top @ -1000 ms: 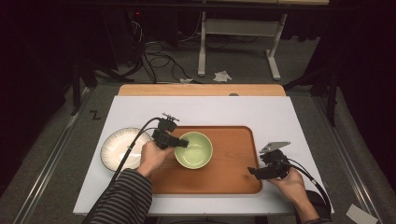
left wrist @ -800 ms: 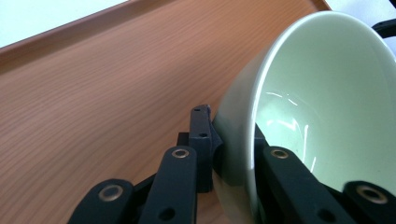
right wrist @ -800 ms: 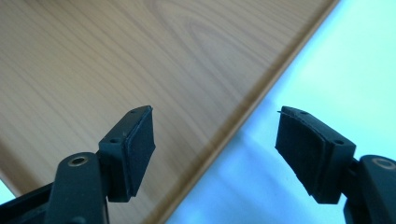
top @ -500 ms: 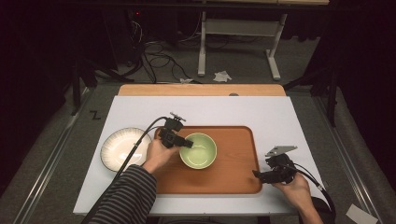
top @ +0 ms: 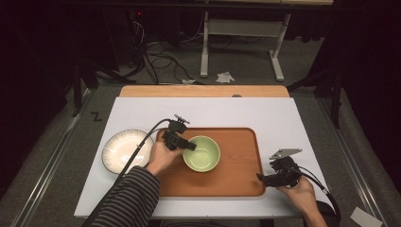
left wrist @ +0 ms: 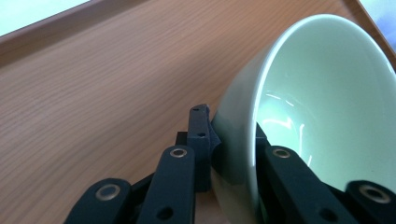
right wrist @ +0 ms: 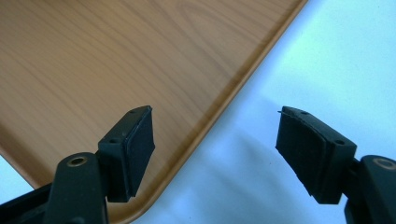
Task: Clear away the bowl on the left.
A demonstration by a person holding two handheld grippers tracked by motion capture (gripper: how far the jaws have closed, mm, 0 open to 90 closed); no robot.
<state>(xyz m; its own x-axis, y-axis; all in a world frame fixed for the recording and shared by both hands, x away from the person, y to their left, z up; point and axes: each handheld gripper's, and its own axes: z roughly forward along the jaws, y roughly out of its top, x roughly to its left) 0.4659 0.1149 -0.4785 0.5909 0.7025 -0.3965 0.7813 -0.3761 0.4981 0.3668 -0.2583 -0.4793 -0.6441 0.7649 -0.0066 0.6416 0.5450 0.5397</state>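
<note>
My left tool (left wrist: 233, 158) pinches the green bowl (top: 202, 153) by its rim, seemingly tilted, so it could slip onto the tray (top: 236, 177); my right tool (right wrist: 215, 154) gapes empty.

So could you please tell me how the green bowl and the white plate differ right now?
The bowl is pale green and deep; the plate is white, ribbed and shallow. The bowl sits on the wooden tray; the plate lies on the white table, left of the tray. The left claw is shut on the bowl's rim; nothing grips the plate. Both are round, empty dishes.
</note>
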